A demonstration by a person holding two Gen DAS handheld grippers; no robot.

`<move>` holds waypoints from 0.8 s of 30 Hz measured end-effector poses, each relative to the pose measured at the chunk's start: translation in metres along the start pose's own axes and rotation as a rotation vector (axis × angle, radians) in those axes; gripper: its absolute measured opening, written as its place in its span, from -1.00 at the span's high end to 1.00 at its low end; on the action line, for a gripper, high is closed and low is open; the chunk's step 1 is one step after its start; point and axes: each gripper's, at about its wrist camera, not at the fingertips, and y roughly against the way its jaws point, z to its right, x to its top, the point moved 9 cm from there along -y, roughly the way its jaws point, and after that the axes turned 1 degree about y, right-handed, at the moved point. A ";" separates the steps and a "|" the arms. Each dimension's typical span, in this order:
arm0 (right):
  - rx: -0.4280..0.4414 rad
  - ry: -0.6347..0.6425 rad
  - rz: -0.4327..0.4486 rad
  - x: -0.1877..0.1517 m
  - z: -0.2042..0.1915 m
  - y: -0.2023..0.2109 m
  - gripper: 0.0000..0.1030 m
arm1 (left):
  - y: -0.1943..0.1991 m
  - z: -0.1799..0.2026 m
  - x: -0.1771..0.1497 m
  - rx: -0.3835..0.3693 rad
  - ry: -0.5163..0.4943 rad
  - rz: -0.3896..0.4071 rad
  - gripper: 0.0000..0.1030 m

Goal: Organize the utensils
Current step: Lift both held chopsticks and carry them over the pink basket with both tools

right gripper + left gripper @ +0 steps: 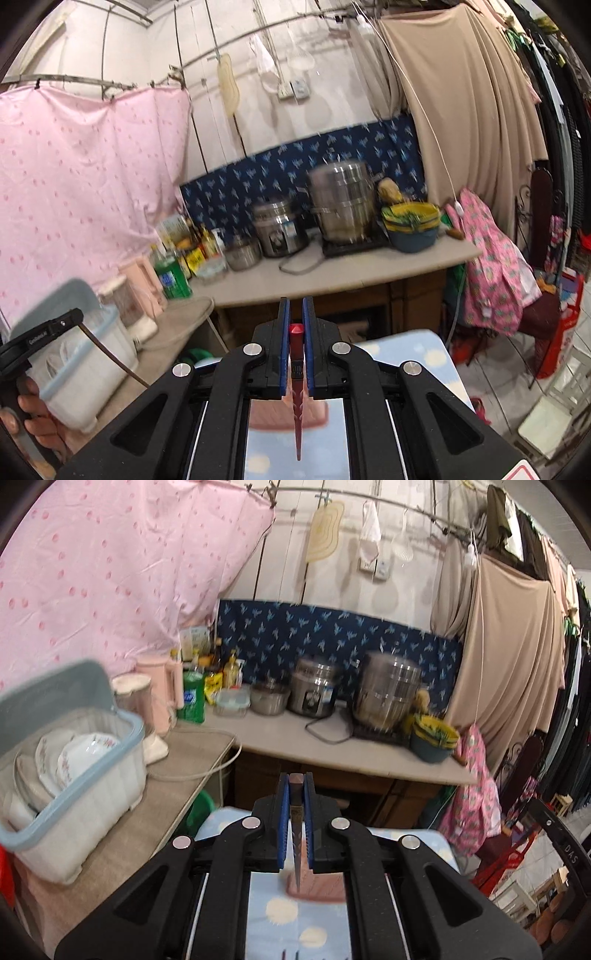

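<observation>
both tools carried a utensil up off the table, so the step in hand read as transport, mid-task, with the putting-down still to come. left tool (295, 794) had its blue pads pressed together on a brown chopstick (296, 834), squared dark head poking out past the tips, tapered shaft hanging back toward the camera, patterned near the grip. right tool (295, 317) was likewise clamped on a red chopstick (296, 387), glossy, faceted red head, slim point trailing down. both sticks looked hard, smooth and thin; judged likely to swivel in the pads if bumped. below them lay a pale blue tablecloth (280, 915) with cream dots, soft and flat, and a blurred pink tray or holder (317, 410) directly under the sticks; its form could not be made out. to the left, on a beige counter (147, 812), stood a translucent white dish bin (92, 794) with a grey-blue rim and raised lid, holding floral plates (74, 760) on edge. in the right view the left tool showed at the frame edge with the person's hand (33, 410) on its grip, near the bin. next move probably called for choosing the destination, lining the sticks up along it, lowering slowly, then parting the pads only once the tips were seated.
</observation>
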 end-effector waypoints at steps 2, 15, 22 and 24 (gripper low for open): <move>0.015 -0.004 0.033 0.016 -0.010 -0.014 0.87 | -0.008 0.008 0.016 -0.003 -0.001 0.041 0.87; 0.065 -0.040 -0.036 0.008 -0.032 -0.119 0.87 | -0.096 0.019 0.000 0.015 0.001 -0.013 0.87; 0.048 -0.047 -0.147 -0.053 -0.016 -0.150 0.87 | -0.134 0.004 -0.046 0.028 0.015 -0.118 0.86; 0.044 -0.040 -0.159 -0.061 -0.014 -0.153 0.86 | -0.138 0.003 -0.054 0.033 0.012 -0.135 0.86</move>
